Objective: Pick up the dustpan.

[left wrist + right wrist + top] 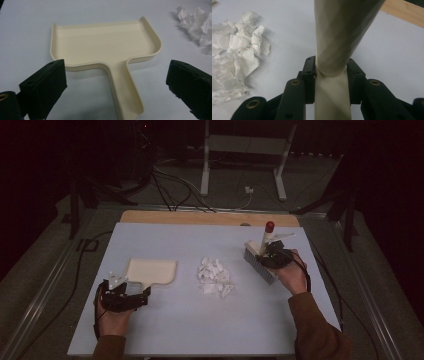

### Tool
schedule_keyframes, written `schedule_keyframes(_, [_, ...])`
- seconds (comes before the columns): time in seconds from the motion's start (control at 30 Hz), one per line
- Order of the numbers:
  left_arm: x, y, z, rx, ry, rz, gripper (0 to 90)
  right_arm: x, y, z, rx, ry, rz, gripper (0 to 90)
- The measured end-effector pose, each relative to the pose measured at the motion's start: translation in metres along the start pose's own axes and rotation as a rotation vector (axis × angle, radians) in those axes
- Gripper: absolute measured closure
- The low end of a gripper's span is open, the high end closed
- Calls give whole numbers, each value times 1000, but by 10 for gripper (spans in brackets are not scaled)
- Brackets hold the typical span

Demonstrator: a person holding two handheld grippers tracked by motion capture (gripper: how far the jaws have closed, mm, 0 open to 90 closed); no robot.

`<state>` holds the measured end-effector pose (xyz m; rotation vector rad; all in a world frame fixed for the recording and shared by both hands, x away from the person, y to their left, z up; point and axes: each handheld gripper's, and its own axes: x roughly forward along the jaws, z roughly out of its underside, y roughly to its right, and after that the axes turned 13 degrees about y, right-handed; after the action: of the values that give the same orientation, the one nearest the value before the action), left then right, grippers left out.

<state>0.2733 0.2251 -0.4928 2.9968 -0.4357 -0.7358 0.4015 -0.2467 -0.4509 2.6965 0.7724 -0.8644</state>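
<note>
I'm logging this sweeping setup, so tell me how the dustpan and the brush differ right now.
The dustpan lies flat on the table, while the brush stands tilted with its red-tipped handle up. The dustpan is not gripped, sitting between the open left hand-held gripper jaws; the brush is clamped in the right hand-held gripper. Both are cream plastic.

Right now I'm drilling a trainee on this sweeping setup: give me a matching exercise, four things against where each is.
Things:
1 dustpan
2 brush
3 paper scraps
4 left gripper

Places or states:
A heaped mid-table
B handle clamped in the right gripper
C lying flat at the table's left
D jaws wide either side of the dustpan's handle, not touching

Pairs: 1-C, 2-B, 3-A, 4-D
</note>
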Motion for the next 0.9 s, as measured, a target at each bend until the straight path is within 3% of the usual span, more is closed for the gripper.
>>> schedule_keyframes(0.17, [7, 6, 1, 25, -53, -13, 55, 0, 0, 0, -5, 1, 2, 670])
schedule_keyframes(0.33, [17, 12, 6, 39, -124, -40, 132, 0, -1, 0, -10, 0, 6, 670])
schedule_keyframes(0.43, [22, 16, 9, 53, -140, -60, 175, 0, -1, 0, -12, 2, 5, 670])
schedule_keyframes(0.67, [31, 20, 12, 41, -189, -68, 420, 0, 0, 1, -8, 3, 10, 670])
schedule_keyframes(0.73, [31, 22, 13, 58, -193, -86, 486, 0, 1, 1, -6, 3, 12, 670])
schedule_keyframes(0.9, [31, 22, 10, 46, -204, -101, 620, 0, 1, 1, -9, 2, 14, 669])
